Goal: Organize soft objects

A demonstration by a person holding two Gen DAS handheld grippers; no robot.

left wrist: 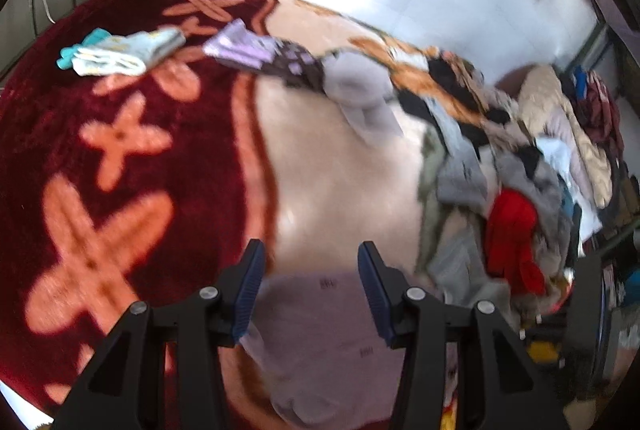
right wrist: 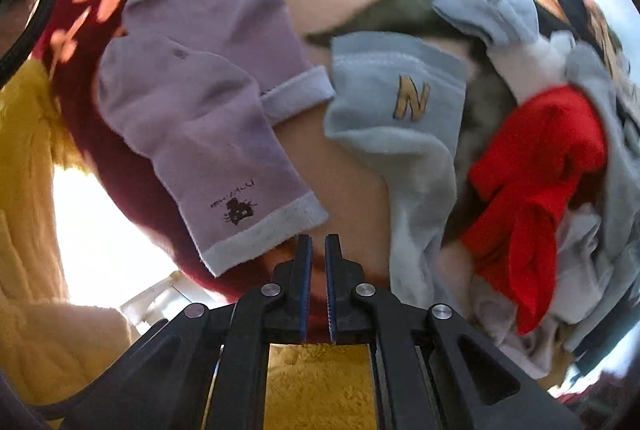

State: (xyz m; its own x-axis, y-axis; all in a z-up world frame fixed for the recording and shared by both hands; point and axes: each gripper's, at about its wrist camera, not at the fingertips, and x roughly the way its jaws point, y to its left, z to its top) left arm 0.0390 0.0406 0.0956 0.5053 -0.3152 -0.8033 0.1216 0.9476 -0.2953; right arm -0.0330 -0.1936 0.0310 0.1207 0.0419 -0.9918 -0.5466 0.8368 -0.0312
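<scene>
Two lilac socks (right wrist: 200, 117) with white cuffs lie side by side on a red and beige blanket (left wrist: 120, 157); the same pair (left wrist: 320, 330) lies below my left gripper (left wrist: 311, 270), which is open with nothing between its fingers. My right gripper (right wrist: 318, 250) is shut and empty, just in front of the nearer sock's cuff. Right of the pair lie a pale grey sock (right wrist: 396, 117) with a gold letter N and a red sock (right wrist: 532, 189) in a heap of socks (left wrist: 500, 189).
Paired socks lie in a row at the blanket's far side: a white and teal pair (left wrist: 120, 53), a purple patterned pair (left wrist: 256, 49), a grey pair (left wrist: 360, 89). A clothes pile (left wrist: 568, 117) is at far right. Yellow fleece (right wrist: 28, 230) sits at left.
</scene>
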